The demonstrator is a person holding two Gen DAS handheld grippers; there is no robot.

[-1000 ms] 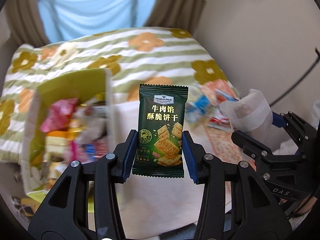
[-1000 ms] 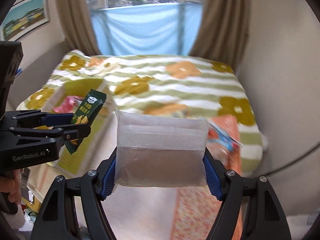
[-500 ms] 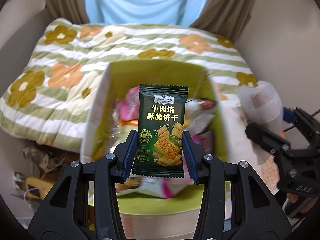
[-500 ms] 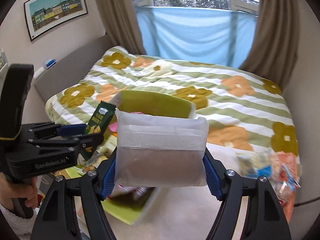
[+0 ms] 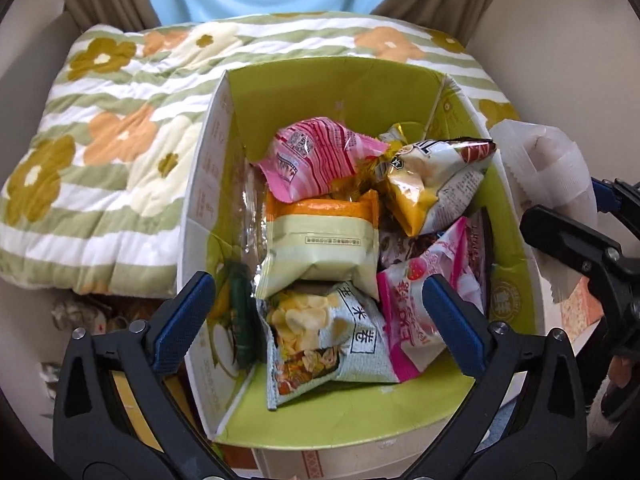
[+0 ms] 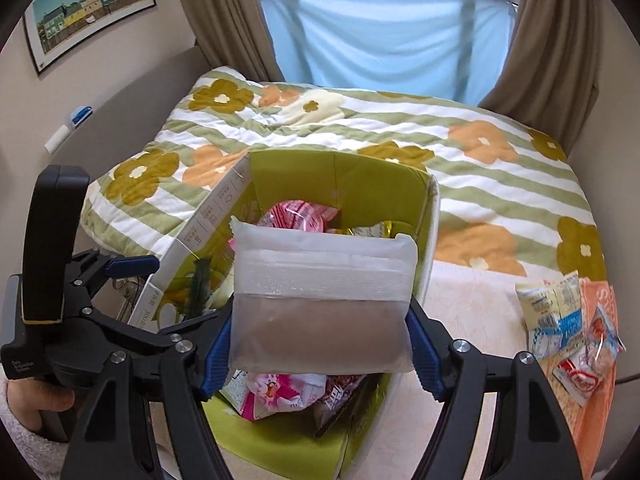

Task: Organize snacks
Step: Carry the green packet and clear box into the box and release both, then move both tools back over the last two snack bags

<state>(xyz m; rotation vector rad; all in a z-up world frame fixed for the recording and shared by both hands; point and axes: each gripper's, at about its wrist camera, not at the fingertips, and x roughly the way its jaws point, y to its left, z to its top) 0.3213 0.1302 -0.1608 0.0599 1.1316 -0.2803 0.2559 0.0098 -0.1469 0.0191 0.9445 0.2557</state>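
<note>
A green cardboard box [image 5: 336, 84] holds several snack packets. My left gripper [image 5: 316, 320] is open and empty above the box's near edge. The dark green cracker packet [image 5: 242, 312] stands on edge inside the box, against its left wall; it also shows in the right wrist view [image 6: 199, 286]. My right gripper [image 6: 320, 344] is shut on a frosted white pouch with brown filling [image 6: 322, 300], held over the box [image 6: 360, 176]. The pouch shows at the right in the left wrist view [image 5: 540, 168].
The box stands against a bed with a flowered quilt [image 6: 400, 128]. Several loose snack packets [image 6: 568, 324] lie on an orange cloth at the right. Curtains and a blue sheet [image 6: 384, 40] hang behind the bed.
My left gripper opened and let go of the green cracker packet, which now sits in the box. Both grippers moved over the box. The right still holds the pouch.
</note>
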